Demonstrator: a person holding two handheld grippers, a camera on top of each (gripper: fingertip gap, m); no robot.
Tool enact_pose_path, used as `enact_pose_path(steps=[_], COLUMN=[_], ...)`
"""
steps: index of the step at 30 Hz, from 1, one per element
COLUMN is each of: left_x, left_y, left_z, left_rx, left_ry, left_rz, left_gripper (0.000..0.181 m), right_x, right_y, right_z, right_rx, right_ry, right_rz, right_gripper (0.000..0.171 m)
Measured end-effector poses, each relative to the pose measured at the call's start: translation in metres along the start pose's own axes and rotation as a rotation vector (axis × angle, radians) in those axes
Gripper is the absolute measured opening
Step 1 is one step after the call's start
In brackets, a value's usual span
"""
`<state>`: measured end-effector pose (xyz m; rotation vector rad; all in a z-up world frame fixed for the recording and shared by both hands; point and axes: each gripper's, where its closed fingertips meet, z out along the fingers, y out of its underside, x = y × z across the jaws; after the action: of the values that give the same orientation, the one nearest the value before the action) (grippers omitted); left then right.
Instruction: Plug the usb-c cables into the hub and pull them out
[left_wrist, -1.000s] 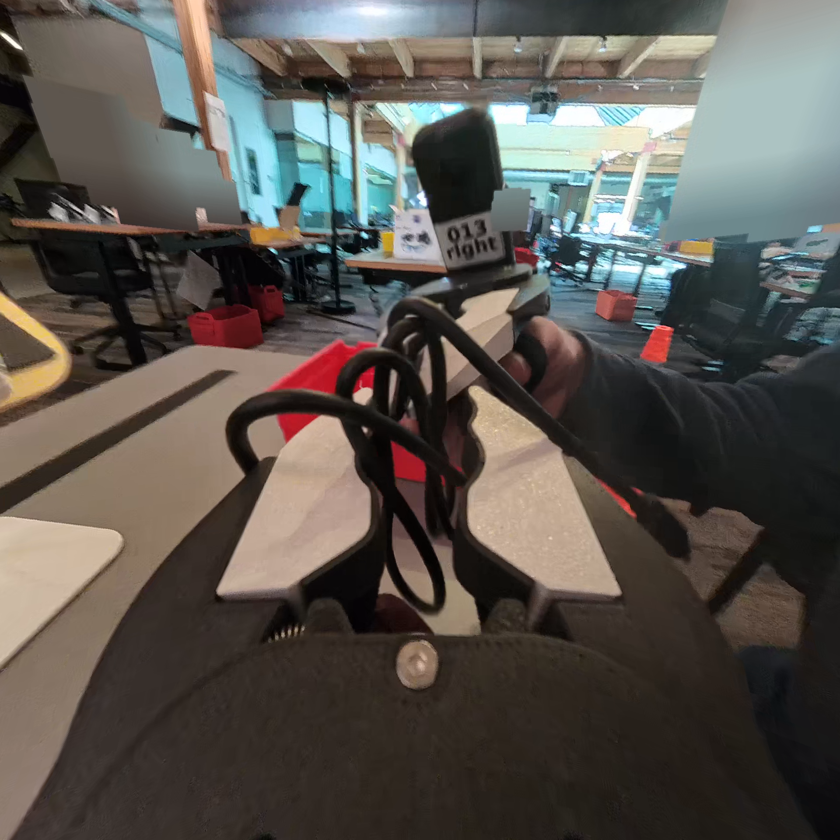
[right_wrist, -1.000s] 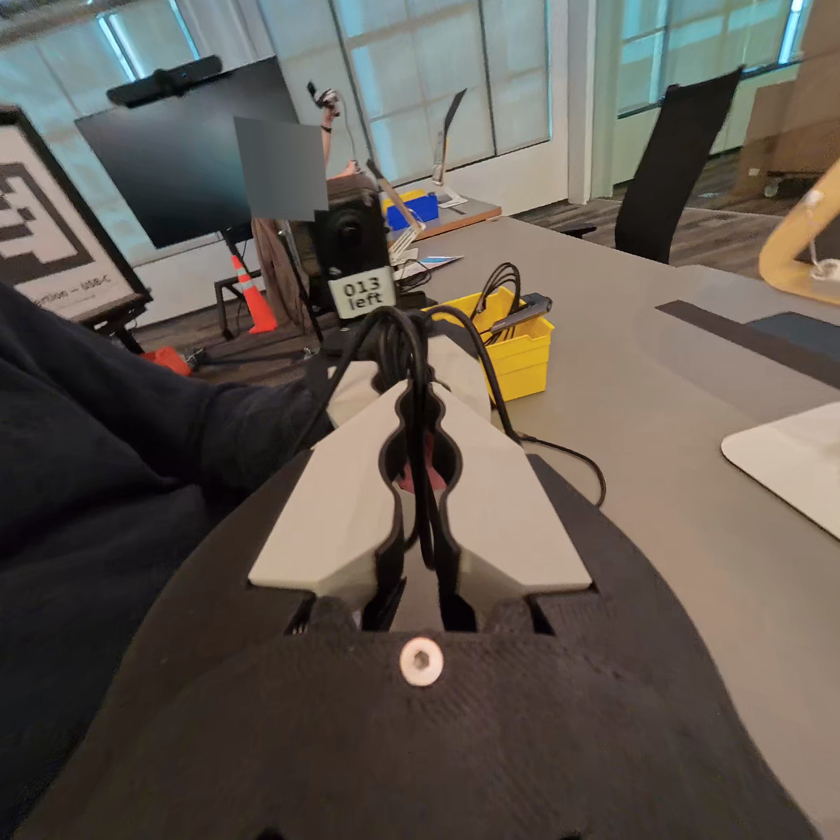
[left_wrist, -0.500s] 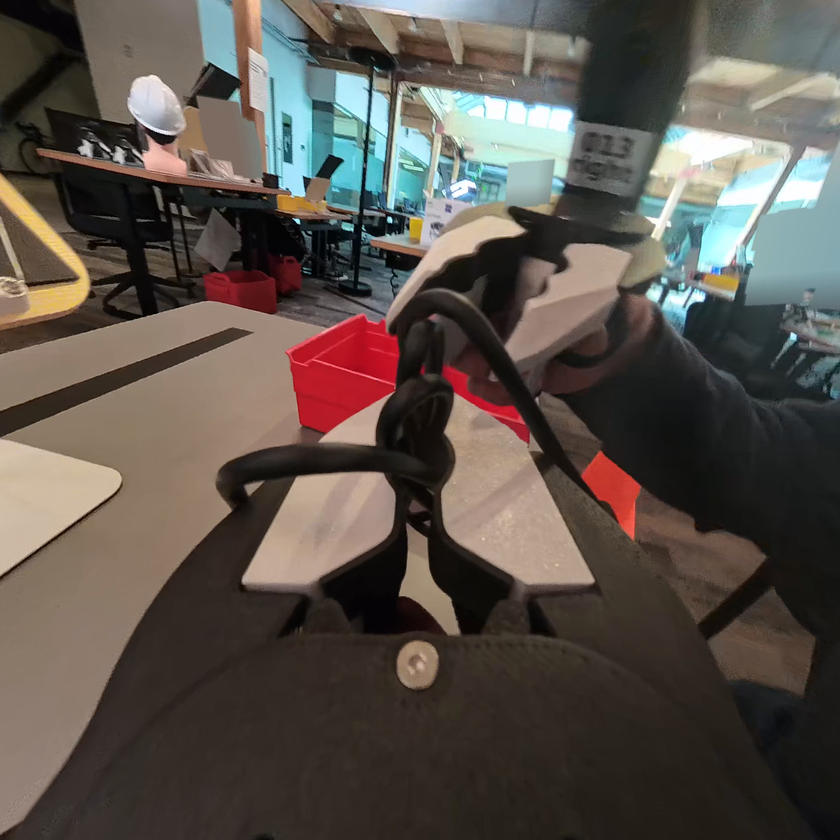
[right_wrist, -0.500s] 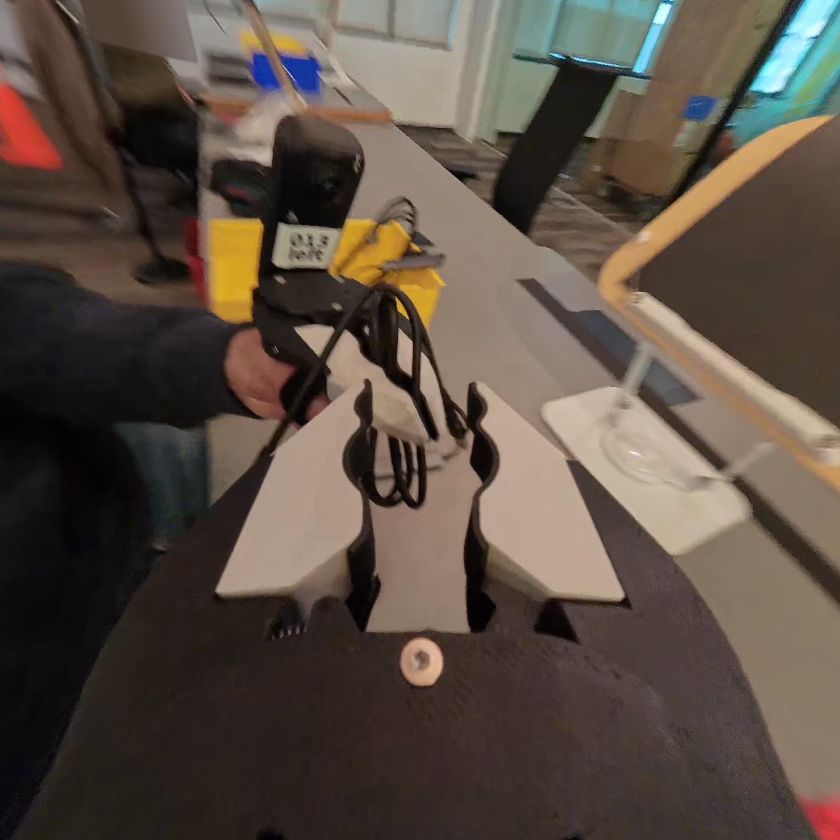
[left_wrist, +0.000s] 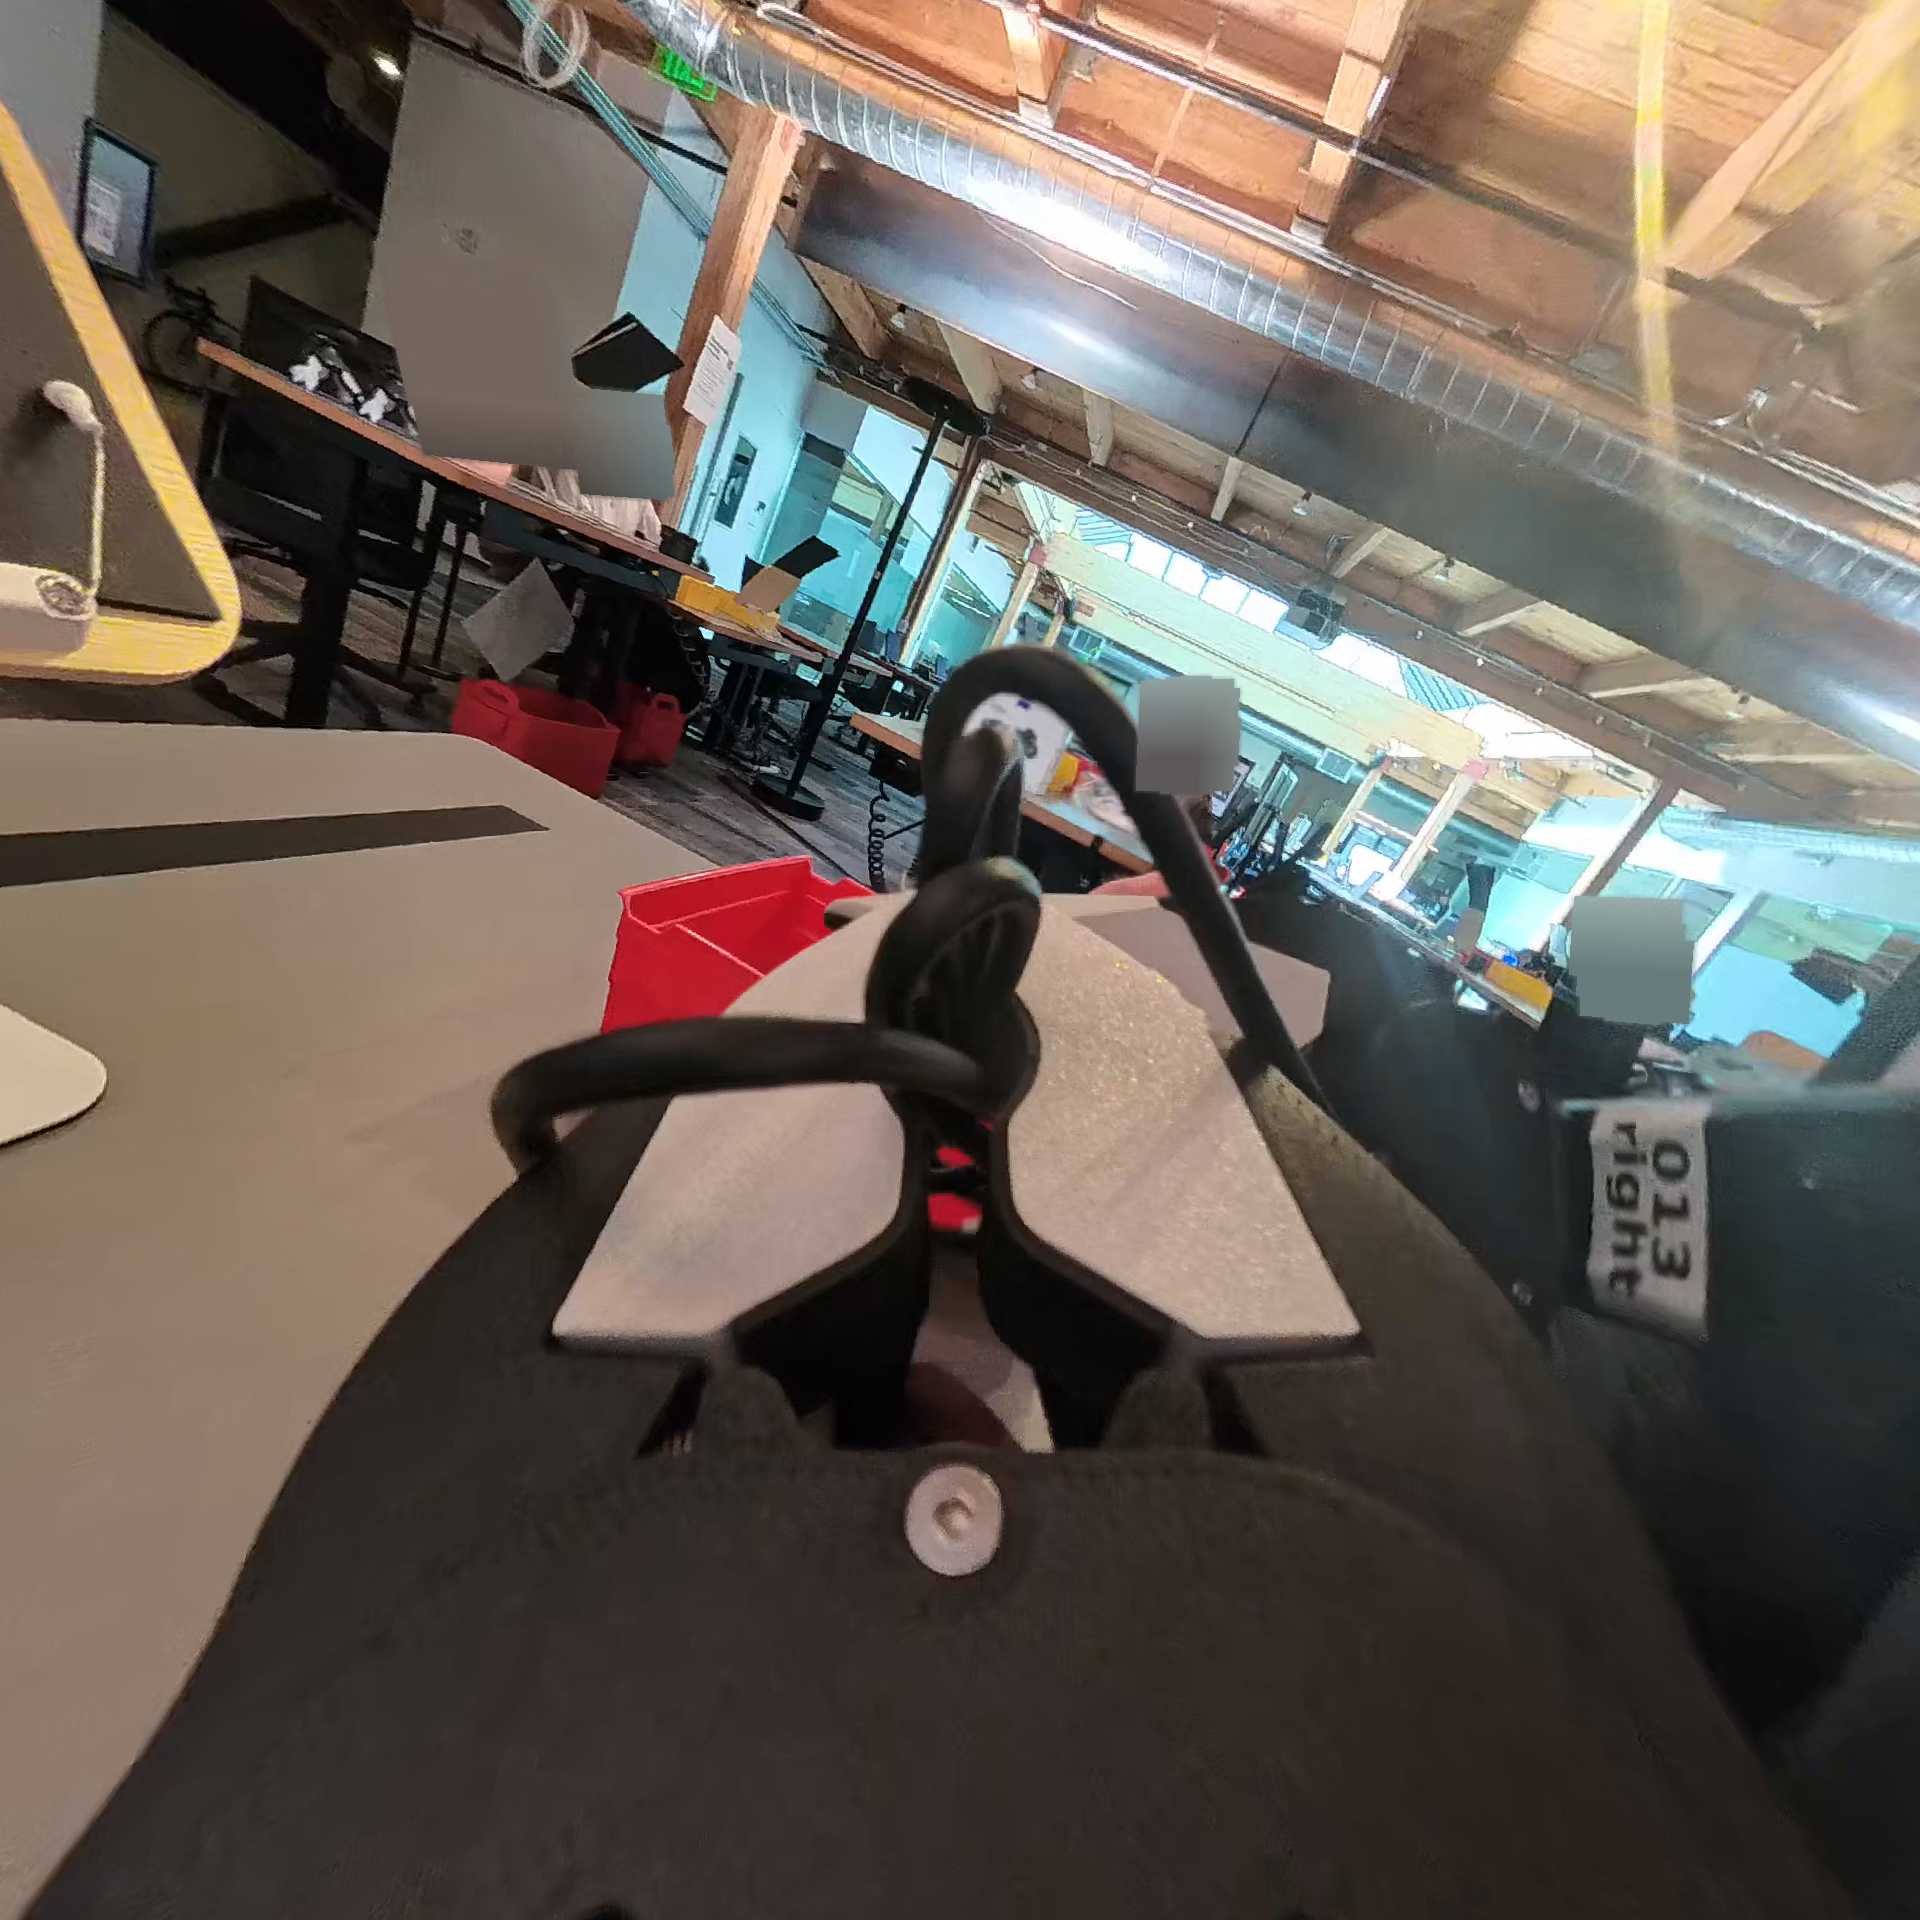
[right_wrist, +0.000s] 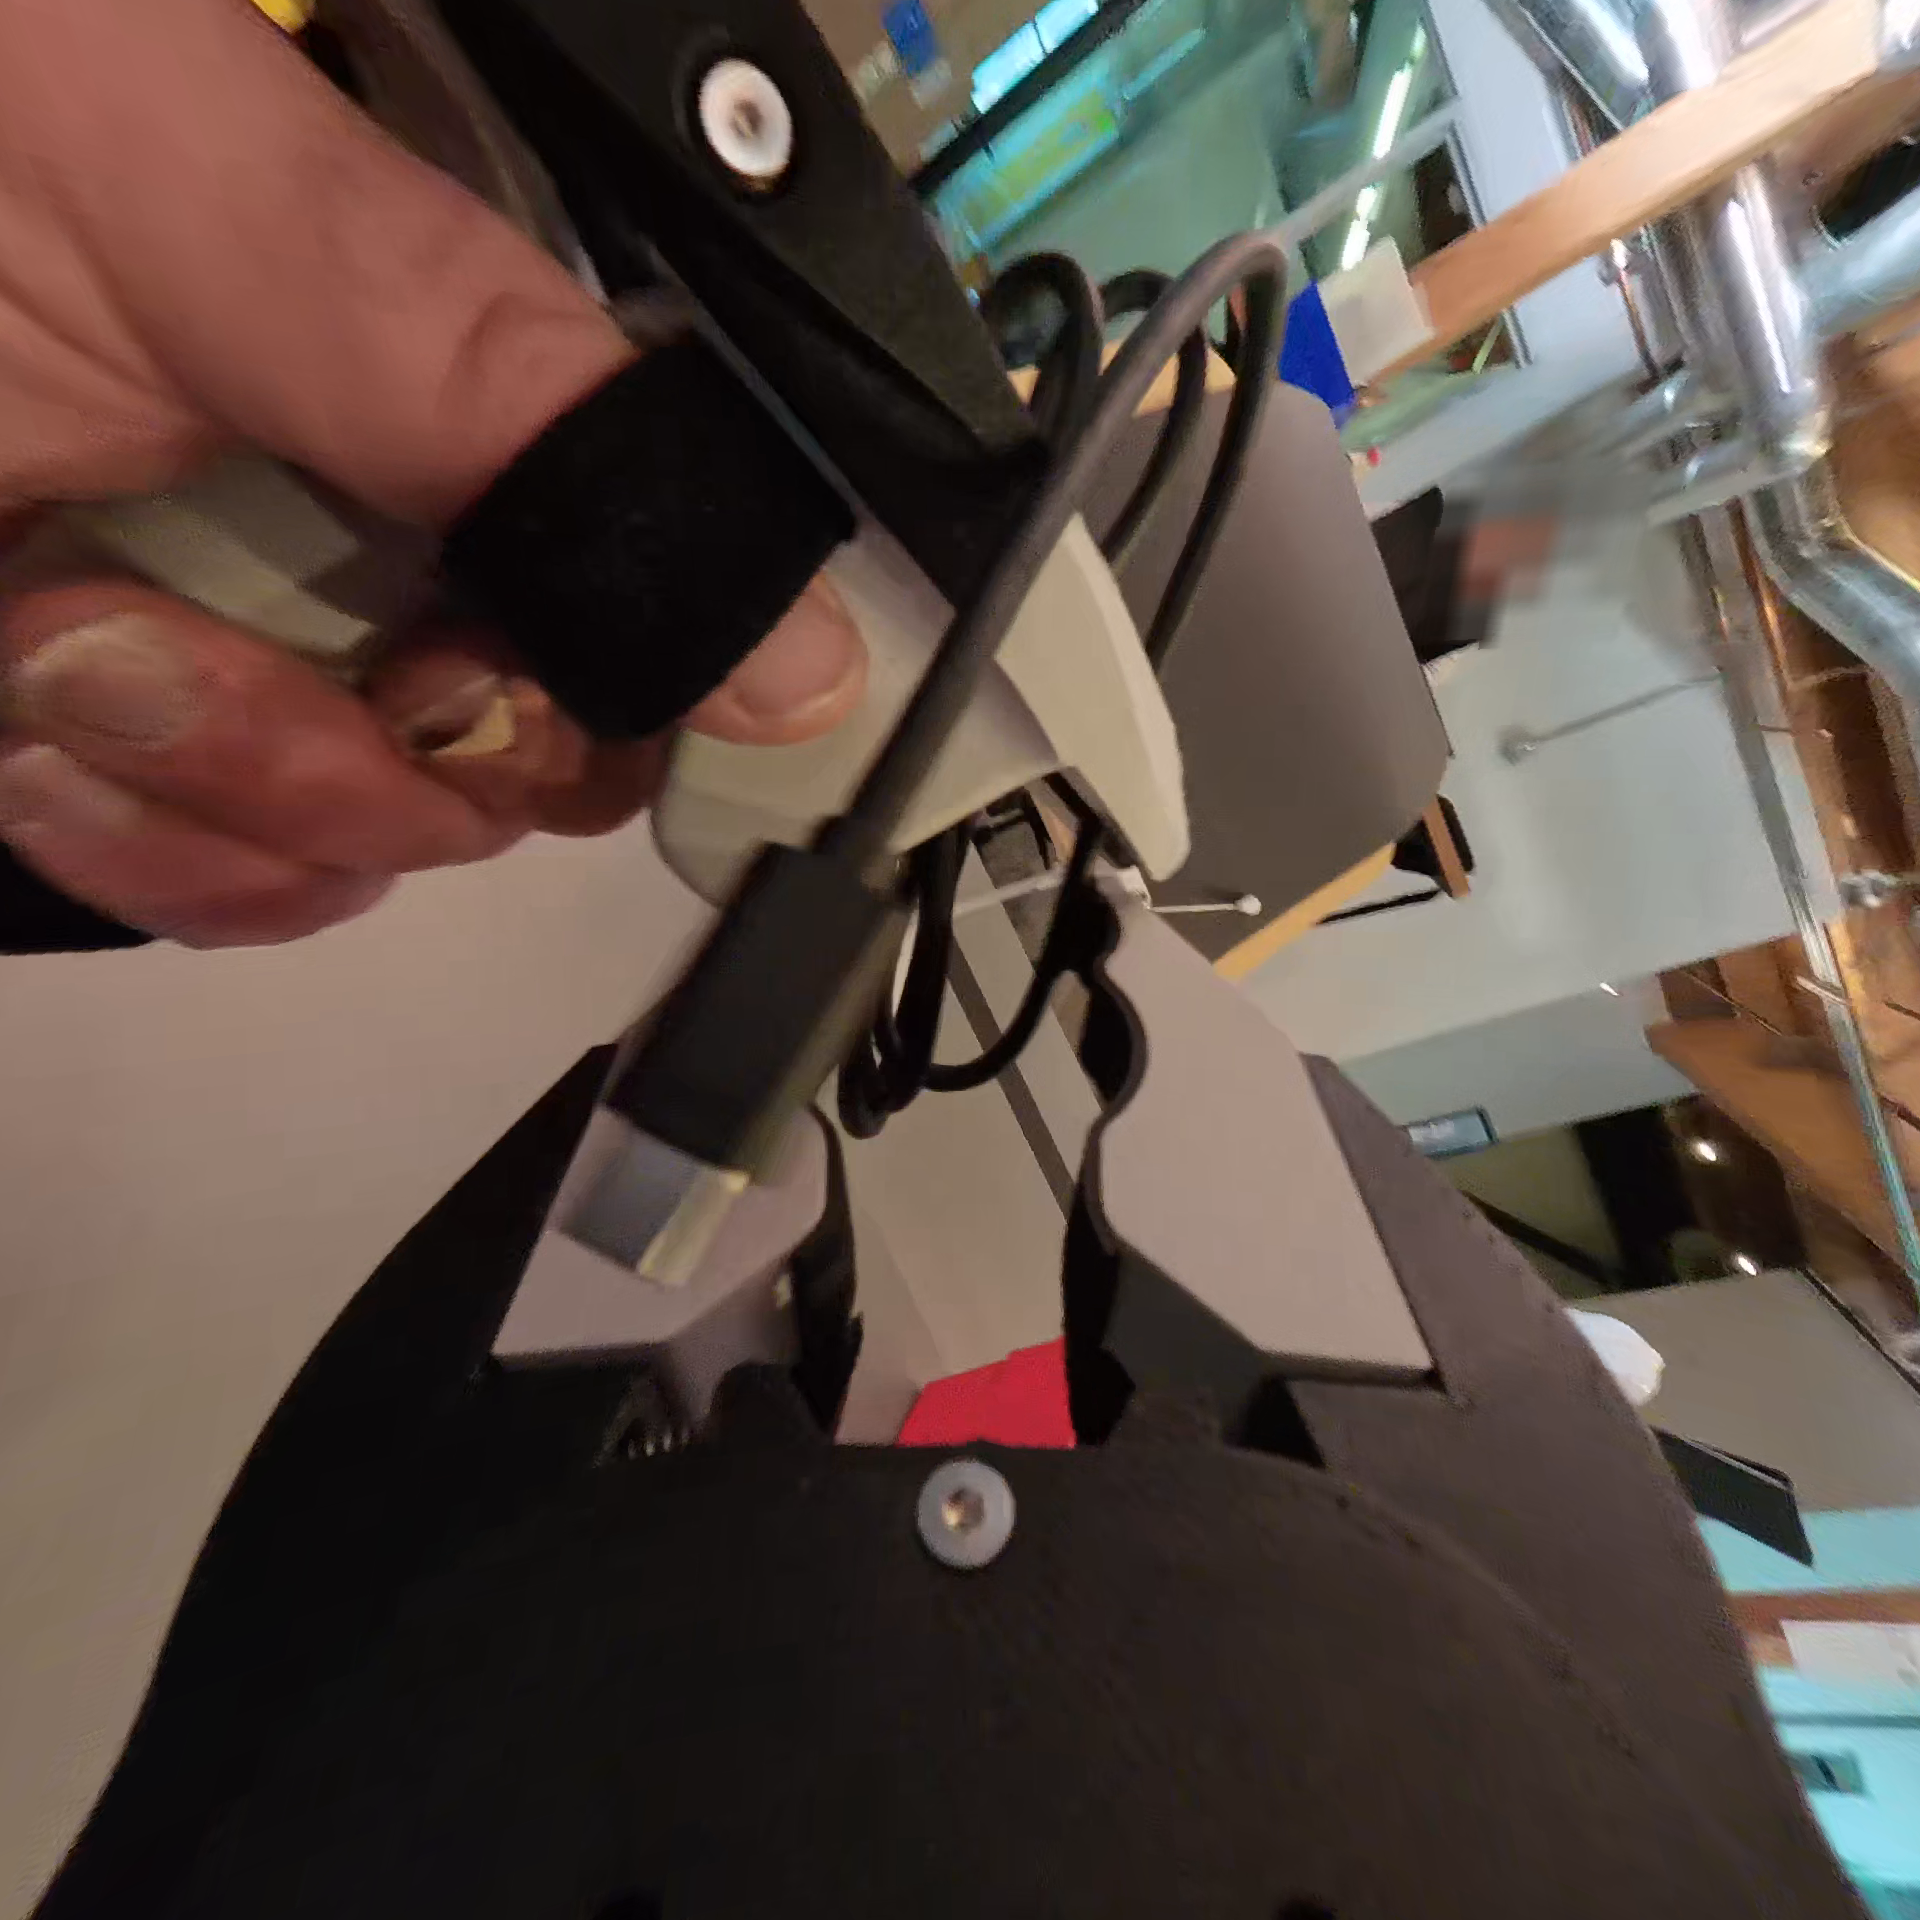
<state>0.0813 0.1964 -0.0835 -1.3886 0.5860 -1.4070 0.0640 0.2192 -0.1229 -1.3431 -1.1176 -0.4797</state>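
Observation:
My left gripper (left_wrist: 961, 997) is shut on a coiled bundle of black USB cable (left_wrist: 966, 914), with loops sticking out above and to the left of the fingers. In the right wrist view the left gripper (right_wrist: 935, 727) is close overhead, held by a hand (right_wrist: 260, 520). The cable's black plug with a metal end (right_wrist: 727, 1070) hangs from it across my right gripper's left finger. My right gripper (right_wrist: 956, 987) is open just below; loops of the cable (right_wrist: 935, 1029) dangle between its jaws, not pinched. No hub is in view.
A red bin (left_wrist: 717, 945) stands on the grey table (left_wrist: 260, 1143) just beyond the left gripper. A white stand base (left_wrist: 31, 1081) sits at the table's left. The right gripper's body (left_wrist: 1652, 1216) is close on the right. My hands' fingertips stand some 4 cm from each other.
My right gripper let go of the cable bundle, opened, and swung under the left gripper, rolling sideways. My left gripper kept hold of the bundle and tilted upward.

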Motion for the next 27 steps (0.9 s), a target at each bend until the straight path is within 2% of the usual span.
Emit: enact_pose_path(steps=[6, 12, 15, 20, 21, 23, 27], left_x=[-0.004, 0.009, 0.014, 0.034, 0.040, 0.045, 0.042], left_y=[0.001, 0.004, 0.002, -0.009, -0.010, -0.008, -0.007], left_z=[0.002, -0.003, -0.009, -0.017, -0.017, -0.019, -0.021], left_rx=[-0.009, -0.091, -0.096, -0.069, -0.072, -0.095, -0.111], left_ry=[-0.023, 0.040, 0.090, 0.219, 0.253, 0.283, 0.248], left_rz=[-0.005, 0.173, 0.224, 0.263, 0.275, 0.285, 0.288], left_gripper=[0.011, 0.034, 0.045, 0.052, 0.054, 0.056, 0.054], right_x=[-0.001, 0.007, 0.009, -0.006, -0.006, -0.002, -0.019], right_y=[0.000, 0.001, -0.008, -0.034, -0.037, -0.037, -0.036], right_z=[0.000, -0.009, -0.020, -0.059, -0.062, -0.059, -0.056], right_rx=[0.031, 0.149, 0.266, 0.470, 0.507, 0.536, 0.501], right_ry=[-0.066, -0.301, -0.471, -0.976, -1.024, -1.024, -1.047], right_rz=[0.092, 0.423, 0.551, 0.819, 0.864, 0.928, 0.897], right_gripper=[0.010, 0.005, 0.006, 0.007, 0.007, 0.007, 0.006])
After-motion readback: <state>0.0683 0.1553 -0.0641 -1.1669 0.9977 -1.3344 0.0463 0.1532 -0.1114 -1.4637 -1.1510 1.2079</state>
